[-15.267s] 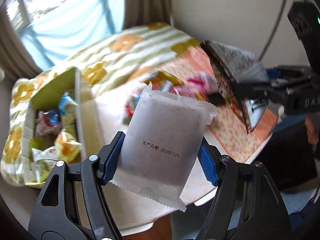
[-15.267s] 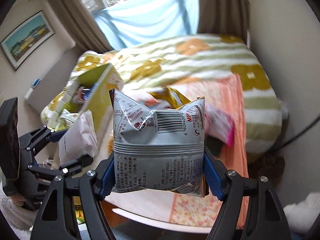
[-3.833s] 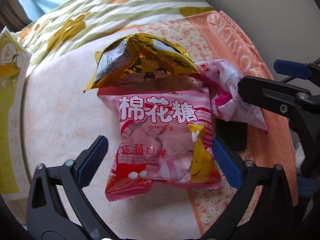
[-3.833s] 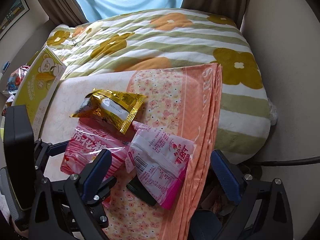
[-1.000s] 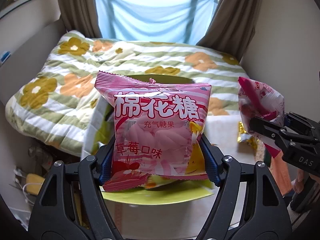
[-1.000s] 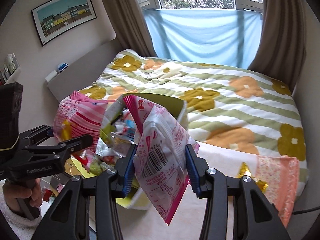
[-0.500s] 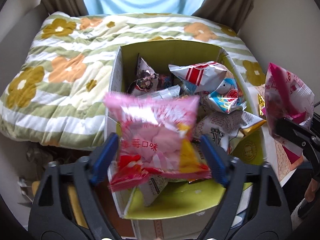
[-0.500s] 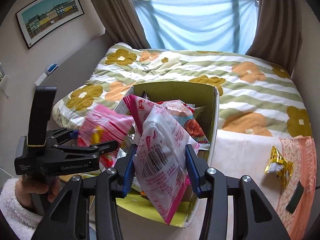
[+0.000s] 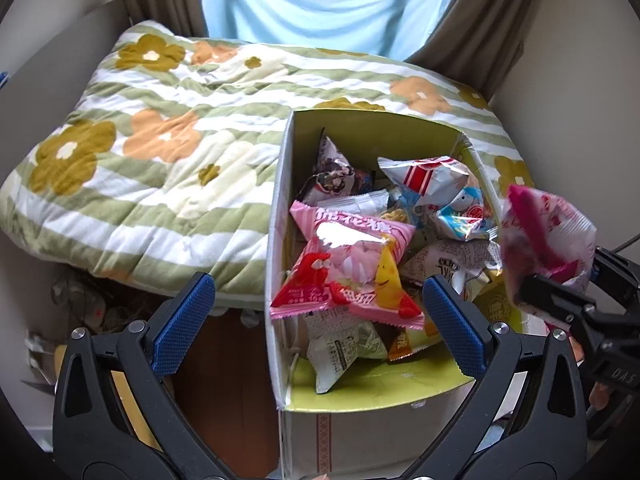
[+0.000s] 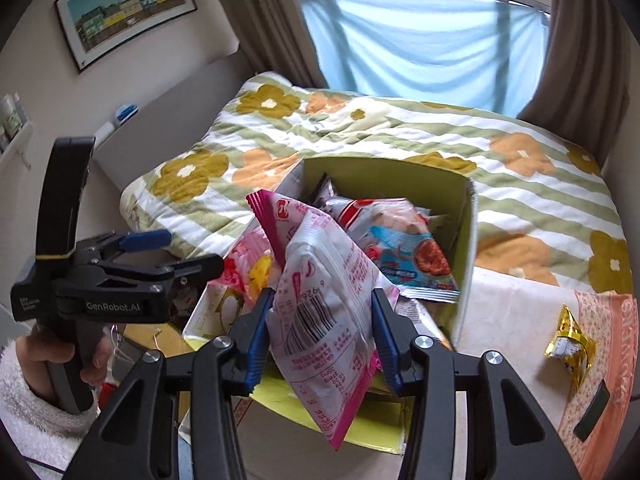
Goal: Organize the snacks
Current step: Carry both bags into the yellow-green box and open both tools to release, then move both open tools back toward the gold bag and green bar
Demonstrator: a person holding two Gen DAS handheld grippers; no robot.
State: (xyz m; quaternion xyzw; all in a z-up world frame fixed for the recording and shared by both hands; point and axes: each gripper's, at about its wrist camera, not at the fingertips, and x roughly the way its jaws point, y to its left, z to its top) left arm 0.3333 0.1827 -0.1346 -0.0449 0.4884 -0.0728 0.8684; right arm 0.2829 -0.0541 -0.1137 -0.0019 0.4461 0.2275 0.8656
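While box [image 9: 280, 216] holds marshmallow pkt [image 9: 348, 268] | R jaws grip pink pkt [image 10: 324, 300]

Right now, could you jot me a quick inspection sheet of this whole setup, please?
Surface: pale cloth beside the box, with an orange floral cloth further right.
Job's things: green box holds many snack packets; pink marshmallow bag lies on top; gold packet waits on the orange floral cloth.
Clutter: dark flat object near the gold packet.
Grippers: left tool open and empty above the box; right tool shut on a pink-and-white packet.
Cables: nothing seen for certain.
Surroundings: flowered quilt, blue curtain, framed picture.
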